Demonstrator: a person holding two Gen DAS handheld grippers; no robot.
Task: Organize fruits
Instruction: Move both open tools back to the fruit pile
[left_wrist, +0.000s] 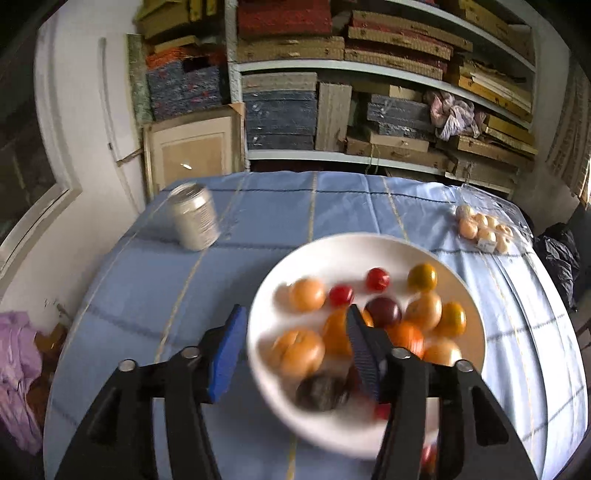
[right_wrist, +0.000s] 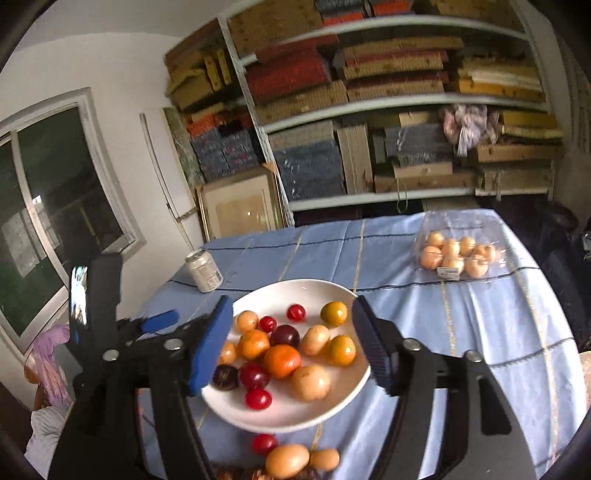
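on the blue checked cloth of the desk (right_wrist: 461, 325) a white plate (right_wrist: 332, 398) holds a heap of mixed fruit (right_wrist: 282, 360): orange citrus, pale tan rounds, small red ones and dark purple plums. three more pieces, a red one and two tan ones, lie on the cloth just beside the plate's near rim in the right wrist view. a silver can (right_wrist: 204, 270) stands near the far left corner; print runs down its side but is too small to read. a clear plastic pack of pale round fruit (right_wrist: 458, 254) sits well apart at the far right, with a small white label on its front that cannot be read either.

the right gripper (right_wrist: 291, 343) has its jaws wide apart, one blue pad at the plate's left rim and the other at its right rim, with the heap between them in the view; they clamp nothing. whether they hang above the plate or touch it cannot be told. the left gripper (left_wrist: 295, 347) also has its jaws apart and grips nothing: in the blurred left wrist view its left pad is over bare cloth just beside the plate (left_wrist: 280, 417), while its right pad is in front of the fruit.

behind the desk white shelves (right_wrist: 369, 103) are packed with stacked flat boxes and bundles. a window (right_wrist: 55, 206) is set in the white wall to the left.
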